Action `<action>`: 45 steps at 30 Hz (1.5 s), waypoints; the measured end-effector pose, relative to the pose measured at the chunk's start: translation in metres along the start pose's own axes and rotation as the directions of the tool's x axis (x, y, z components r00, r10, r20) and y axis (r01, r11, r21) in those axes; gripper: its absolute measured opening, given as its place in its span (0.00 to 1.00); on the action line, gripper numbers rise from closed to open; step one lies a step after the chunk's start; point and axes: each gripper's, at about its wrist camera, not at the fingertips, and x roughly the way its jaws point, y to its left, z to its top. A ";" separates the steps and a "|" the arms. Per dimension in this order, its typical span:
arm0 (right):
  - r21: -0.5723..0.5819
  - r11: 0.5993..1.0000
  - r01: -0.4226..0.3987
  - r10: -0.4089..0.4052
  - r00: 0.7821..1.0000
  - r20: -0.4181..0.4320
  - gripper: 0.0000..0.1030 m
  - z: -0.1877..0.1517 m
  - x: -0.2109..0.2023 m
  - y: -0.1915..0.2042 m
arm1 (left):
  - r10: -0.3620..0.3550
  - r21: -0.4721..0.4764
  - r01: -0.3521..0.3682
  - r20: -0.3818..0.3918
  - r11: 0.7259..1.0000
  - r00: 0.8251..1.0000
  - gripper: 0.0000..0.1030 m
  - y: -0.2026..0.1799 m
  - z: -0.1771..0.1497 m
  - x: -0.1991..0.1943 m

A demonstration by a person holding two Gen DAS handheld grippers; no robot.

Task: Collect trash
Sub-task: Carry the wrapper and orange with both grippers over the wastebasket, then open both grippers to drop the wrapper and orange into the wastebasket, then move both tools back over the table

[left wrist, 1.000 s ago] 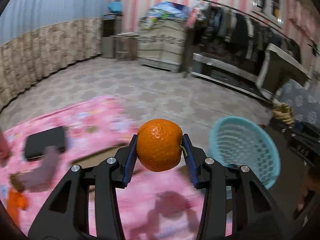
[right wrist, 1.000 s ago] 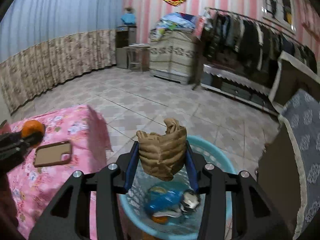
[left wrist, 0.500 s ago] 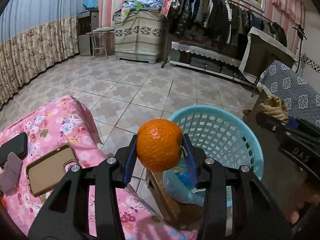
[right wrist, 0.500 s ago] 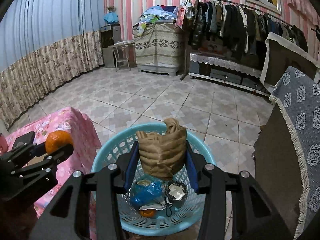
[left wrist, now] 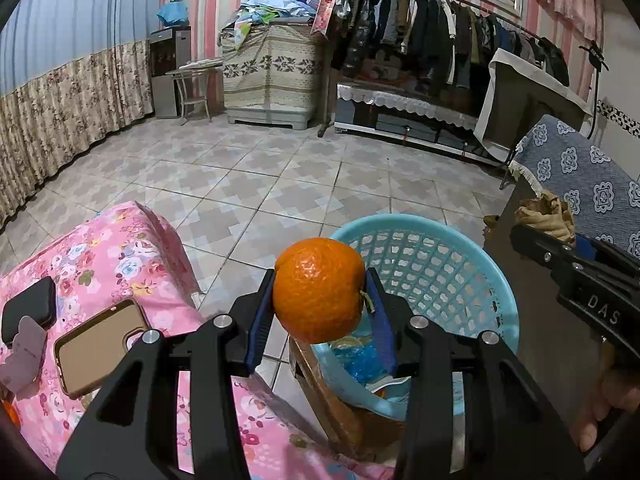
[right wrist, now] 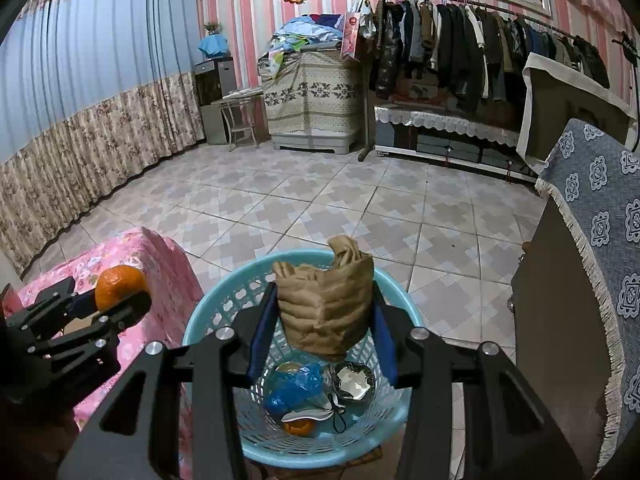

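My left gripper (left wrist: 320, 312) is shut on an orange (left wrist: 319, 290) and holds it at the near left rim of a light blue basket (left wrist: 432, 264). My right gripper (right wrist: 324, 320) is shut on a crumpled brown paper bag (right wrist: 326, 308) and holds it above the same basket (right wrist: 228, 304). Inside the basket lie a blue plastic bag (right wrist: 294, 386), a foil cup (right wrist: 354, 376) and an orange peel (right wrist: 298, 426). The left gripper with its orange (right wrist: 116, 286) shows at the left of the right wrist view. The paper bag (left wrist: 544, 216) shows at the right of the left wrist view.
A pink flowered cloth (left wrist: 112, 252) covers the table at left, with a brown phone (left wrist: 96, 346) and a black case (left wrist: 28, 314) on it. The basket stands on a wooden stool (left wrist: 332, 404). A dark cabinet with a blue cloth (right wrist: 592, 240) stands at right. Tiled floor lies beyond.
Both grippers have shifted slightly nearer the basket, each still holding its object. The left one swung right from over the pink table a second ago.
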 end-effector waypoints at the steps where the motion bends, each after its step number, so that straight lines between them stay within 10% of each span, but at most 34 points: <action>1: 0.000 1.000 0.002 -0.002 1.000 0.000 0.42 0.000 0.000 -0.001 | -0.003 0.000 0.003 -0.001 1.000 1.000 0.41 -0.001 0.000 0.001; 45: 0.003 1.000 -0.025 0.025 0.999 0.038 0.51 0.012 -0.010 0.003 | -0.006 -0.024 0.007 0.036 1.000 0.999 0.51 0.010 -0.006 -0.014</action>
